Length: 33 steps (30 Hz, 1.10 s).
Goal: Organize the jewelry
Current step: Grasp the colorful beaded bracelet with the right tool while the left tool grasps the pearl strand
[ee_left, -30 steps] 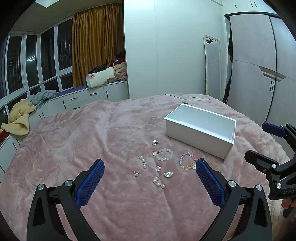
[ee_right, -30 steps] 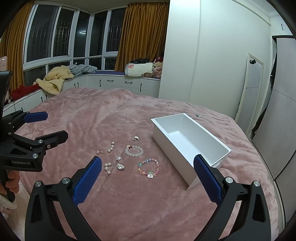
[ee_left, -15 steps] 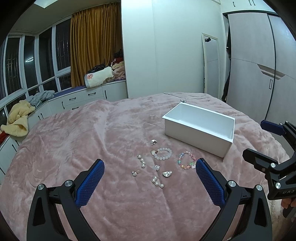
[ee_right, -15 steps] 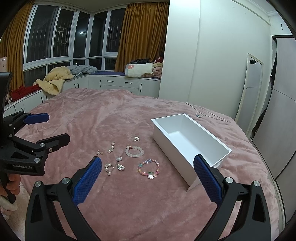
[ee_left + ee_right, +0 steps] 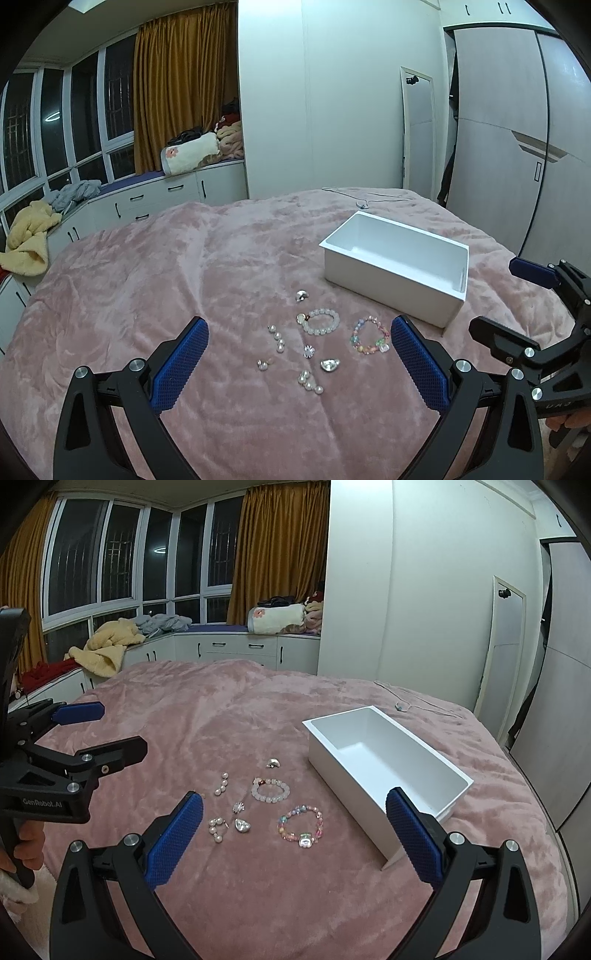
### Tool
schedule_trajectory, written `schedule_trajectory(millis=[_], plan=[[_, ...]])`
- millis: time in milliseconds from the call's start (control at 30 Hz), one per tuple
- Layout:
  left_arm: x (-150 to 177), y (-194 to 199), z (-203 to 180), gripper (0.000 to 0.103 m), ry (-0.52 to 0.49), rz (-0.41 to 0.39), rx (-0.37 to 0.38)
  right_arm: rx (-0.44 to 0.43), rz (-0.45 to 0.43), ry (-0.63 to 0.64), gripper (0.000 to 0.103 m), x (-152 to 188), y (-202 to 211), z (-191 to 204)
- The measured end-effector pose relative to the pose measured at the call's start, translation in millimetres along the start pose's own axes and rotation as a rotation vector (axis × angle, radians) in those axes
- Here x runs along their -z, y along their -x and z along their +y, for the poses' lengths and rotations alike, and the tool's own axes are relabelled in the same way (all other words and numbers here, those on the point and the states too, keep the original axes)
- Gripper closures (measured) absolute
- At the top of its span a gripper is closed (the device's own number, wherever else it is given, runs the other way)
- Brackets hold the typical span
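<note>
- I have both tools over the pink blanket-covered bed (image 5: 155, 280), and neither has touched anything yet; I judge this to be the approach before the first pick.
- My left tool (image 5: 297, 358) is spread wide with nothing between its blue pads (image 5: 181, 363). The small pieces lie just ahead of it.
- My right tool (image 5: 293, 834) is also spread wide and empty. From the left wrist view it sits off to the right, beside the bed's edge.
- The jewelry is all loose on the blanket: a pale bead bracelet (image 5: 320, 321), a multicoloured bead bracelet (image 5: 300, 823) near it on the box side, a strand of pearls (image 5: 276, 338), a second pearl cluster (image 5: 309, 382), a small sparkly flower piece (image 5: 308, 350), a silver nugget-shaped charm (image 5: 328, 364), a single silver piece (image 5: 301, 295) further back and a tiny stud (image 5: 262, 364).
- The white box (image 5: 388, 771) stands open and looks empty, just beyond the bracelets, so nothing is sorted so far.
- My next move, as I see it: lower the right tool over the multicoloured bead bracelet, which is nearest the box, straddle one side of its loop, close on the beads and carry it into the box.
- The plush blanket worries me: pads may snag the pile, and the tiny pearls could sink or roll.
</note>
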<state>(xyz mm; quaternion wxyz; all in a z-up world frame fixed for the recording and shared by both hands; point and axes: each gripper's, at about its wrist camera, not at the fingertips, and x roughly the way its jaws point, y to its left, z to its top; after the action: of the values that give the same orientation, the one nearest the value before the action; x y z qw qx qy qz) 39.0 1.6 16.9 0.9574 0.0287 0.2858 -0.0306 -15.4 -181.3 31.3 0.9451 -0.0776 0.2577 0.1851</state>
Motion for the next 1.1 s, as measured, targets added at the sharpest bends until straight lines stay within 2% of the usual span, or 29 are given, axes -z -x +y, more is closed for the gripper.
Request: schedule_trajectory(millis=[100, 167, 400, 567, 700, 833, 1100], plan=[[-5, -11, 4, 0.003, 0.007, 0.006, 0.01, -0.004, 0.001, 0.002, 0.006, -3, -9, -1], [-7, -18, 5, 0.003, 0.003, 0.012, 0.009, -0.013, 0.008, 0.002, 0.01, -6, -17, -2], [-11, -65, 14, 0.003, 0.012, 0.073, 0.0, -0.049, 0.062, 0.003, 0.015, -10, -61, -9], [-7, -105, 22, 0.003, 0.021, 0.127, 0.018, -0.063, 0.113, 0.018, 0.025, -1, -93, -14], [3, -137, 24, 0.003, -0.005, 0.17, 0.035, -0.074, 0.151, 0.039, 0.037, 10, -114, -16], [13, -157, 24, 0.003, -0.031, 0.178, 0.066, -0.082, 0.192, 0.046, 0.046, 21, -132, -16], [37, -196, 26, 0.005, -0.025, 0.221, 0.105, -0.086, 0.259, 0.041, 0.047, 44, -168, -20]])
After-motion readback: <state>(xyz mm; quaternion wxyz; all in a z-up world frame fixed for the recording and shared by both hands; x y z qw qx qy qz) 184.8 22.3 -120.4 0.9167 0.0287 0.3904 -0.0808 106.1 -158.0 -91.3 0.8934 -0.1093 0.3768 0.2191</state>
